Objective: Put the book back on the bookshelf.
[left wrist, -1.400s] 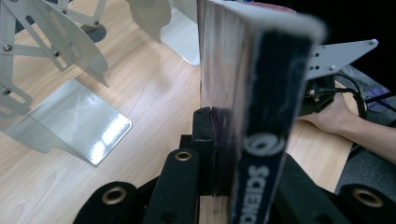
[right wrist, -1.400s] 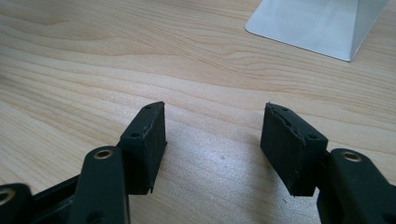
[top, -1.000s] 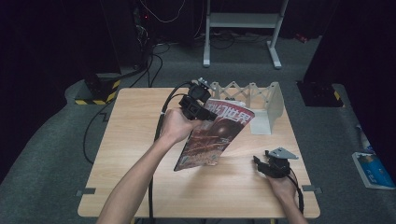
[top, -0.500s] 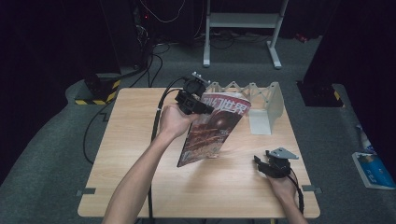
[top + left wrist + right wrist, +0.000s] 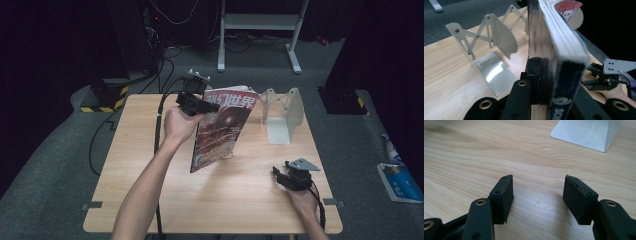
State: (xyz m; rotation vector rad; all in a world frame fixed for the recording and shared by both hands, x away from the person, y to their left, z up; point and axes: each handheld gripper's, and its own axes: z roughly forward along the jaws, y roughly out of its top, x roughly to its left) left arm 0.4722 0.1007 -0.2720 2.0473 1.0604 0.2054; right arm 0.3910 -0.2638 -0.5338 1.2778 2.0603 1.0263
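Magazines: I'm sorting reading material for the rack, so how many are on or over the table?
1. The magazine is clamped upright in the left gripper above the table's middle, left of the metal rack. None sits in the rack.

Two claws, one raised and one low

The left claw [image 5: 200, 102] is lifted on an outstretched forearm, jaws clamped tight; the right claw [image 5: 292, 177] rests low by the near edge, jaws spread wide with nothing between.

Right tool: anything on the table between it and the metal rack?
Nothing. In the right gripper view, bare wood runs from the open right tool to the metal rack. The high view agrees; the magazine in the left tool is off to the side.
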